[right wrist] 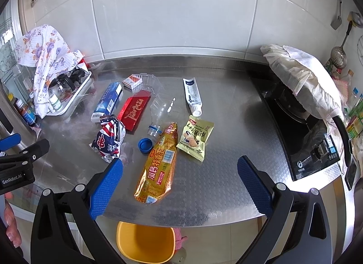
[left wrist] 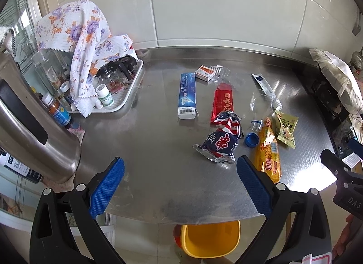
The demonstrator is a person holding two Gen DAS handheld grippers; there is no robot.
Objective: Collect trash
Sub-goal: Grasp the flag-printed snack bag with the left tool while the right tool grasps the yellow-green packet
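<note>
Two grippers, left gripper [left wrist: 180, 174] and right gripper [right wrist: 180, 174], hover with jaws apart. Wrappers including a yellow sausage packet [right wrist: 158, 164] litter the counter [right wrist: 226, 173]; yellow bin [right wrist: 145, 241] at six o'clock below.

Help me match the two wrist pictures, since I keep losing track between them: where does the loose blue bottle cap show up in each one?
Left wrist: the blue bottle cap lies right of centre, between the crumpled flag-print wrapper and the long yellow sausage packet.
Right wrist: the blue bottle cap lies left of centre, just left of the long yellow sausage packet.
Shared landmark: the yellow bin below the counter edge.
</note>
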